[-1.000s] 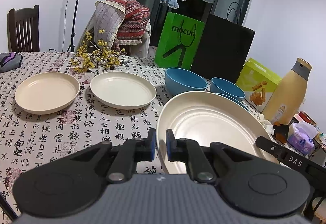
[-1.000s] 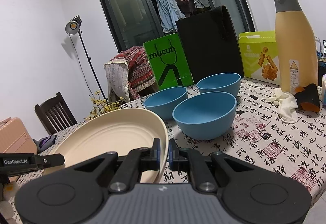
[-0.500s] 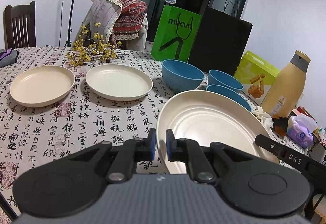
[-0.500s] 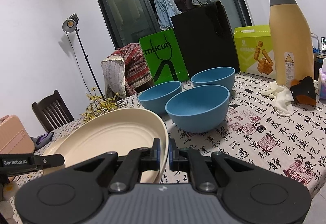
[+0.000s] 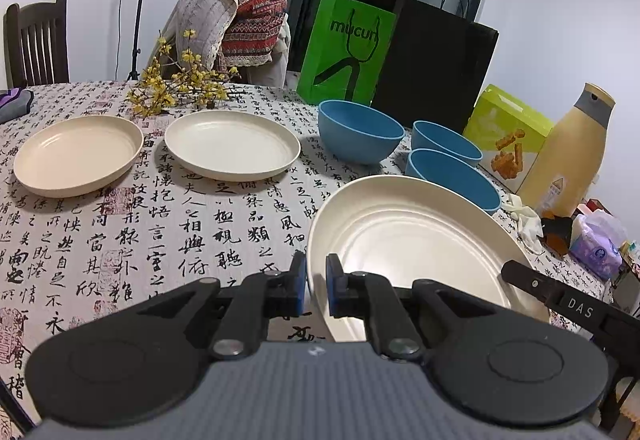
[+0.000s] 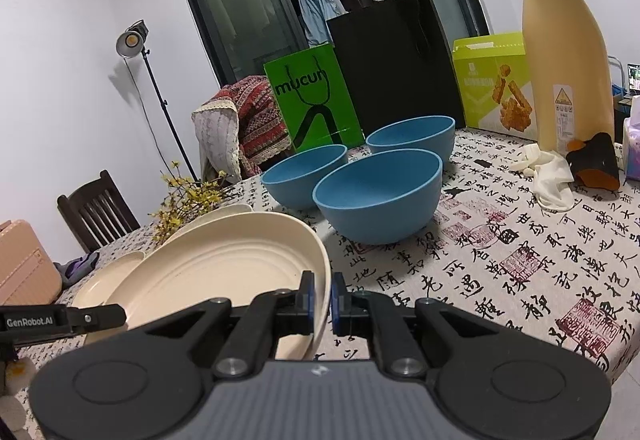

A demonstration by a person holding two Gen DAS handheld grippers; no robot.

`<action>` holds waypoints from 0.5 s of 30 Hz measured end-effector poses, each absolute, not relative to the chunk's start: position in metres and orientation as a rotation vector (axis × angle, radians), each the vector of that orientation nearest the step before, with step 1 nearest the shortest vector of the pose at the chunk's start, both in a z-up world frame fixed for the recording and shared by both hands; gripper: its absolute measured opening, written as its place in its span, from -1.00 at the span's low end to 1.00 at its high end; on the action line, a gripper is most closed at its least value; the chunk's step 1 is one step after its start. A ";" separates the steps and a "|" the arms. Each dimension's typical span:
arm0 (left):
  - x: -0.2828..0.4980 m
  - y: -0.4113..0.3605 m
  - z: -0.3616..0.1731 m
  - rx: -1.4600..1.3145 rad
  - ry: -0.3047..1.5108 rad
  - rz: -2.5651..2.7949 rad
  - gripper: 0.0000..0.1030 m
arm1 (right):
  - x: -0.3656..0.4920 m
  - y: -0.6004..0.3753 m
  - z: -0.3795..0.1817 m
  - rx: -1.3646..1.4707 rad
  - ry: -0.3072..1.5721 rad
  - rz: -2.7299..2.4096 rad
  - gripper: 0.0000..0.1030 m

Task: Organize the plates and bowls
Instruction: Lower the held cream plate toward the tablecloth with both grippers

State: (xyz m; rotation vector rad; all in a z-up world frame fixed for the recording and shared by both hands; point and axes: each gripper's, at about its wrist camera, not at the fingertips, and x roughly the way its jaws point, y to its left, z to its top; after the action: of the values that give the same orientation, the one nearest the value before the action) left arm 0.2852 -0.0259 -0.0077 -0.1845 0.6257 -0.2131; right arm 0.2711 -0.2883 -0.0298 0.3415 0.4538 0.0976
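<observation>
A large cream plate [image 5: 408, 240] hangs tilted just above the table, held by both grippers at opposite rims. My left gripper [image 5: 316, 280] is shut on its left rim, and a finger [image 5: 532, 284] of the right gripper shows at the far rim. In the right wrist view my right gripper [image 6: 322, 296] is shut on the plate [image 6: 216, 272]. Two more cream plates [image 5: 78, 149] [image 5: 232, 143] lie side by side at the left. Three blue bowls [image 5: 360, 129] [image 5: 446, 143] [image 5: 452, 175] stand close together behind the held plate.
Behind the bowls stand a green bag [image 5: 344, 51], a black bag [image 5: 432, 63] and a green box [image 5: 508, 131]. A tall tan bottle [image 5: 568, 155], a white glove [image 5: 524, 215] and a tissue pack [image 5: 596, 244] crowd the right. A yellow flower sprig [image 5: 180, 87] lies behind the plates.
Both grippers stay shut on the same plate. The table has drifted only slightly in both views, and nothing on it has moved.
</observation>
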 end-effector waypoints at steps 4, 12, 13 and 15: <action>0.287 -0.027 -0.013 -0.180 0.633 -0.210 -0.80 | 0.274 -0.289 -0.035 0.343 0.462 0.098 -0.85; 0.292 -0.027 -0.023 -0.182 0.655 -0.200 -0.80 | 0.280 -0.288 -0.046 0.344 0.483 0.102 -0.85; 0.293 -0.026 -0.025 -0.183 0.658 -0.199 -0.80 | 0.282 -0.288 -0.047 0.344 0.485 0.102 -0.85; 0.295 -0.026 -0.028 -0.188 0.666 -0.195 -0.80 | 0.283 -0.288 -0.050 0.343 0.490 0.104 -0.85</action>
State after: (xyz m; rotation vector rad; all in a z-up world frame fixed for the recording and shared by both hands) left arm 0.2946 -0.0259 -0.0278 -0.1876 0.6665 -0.1946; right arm 0.2835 -0.2877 -0.0496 0.3432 0.4905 0.1041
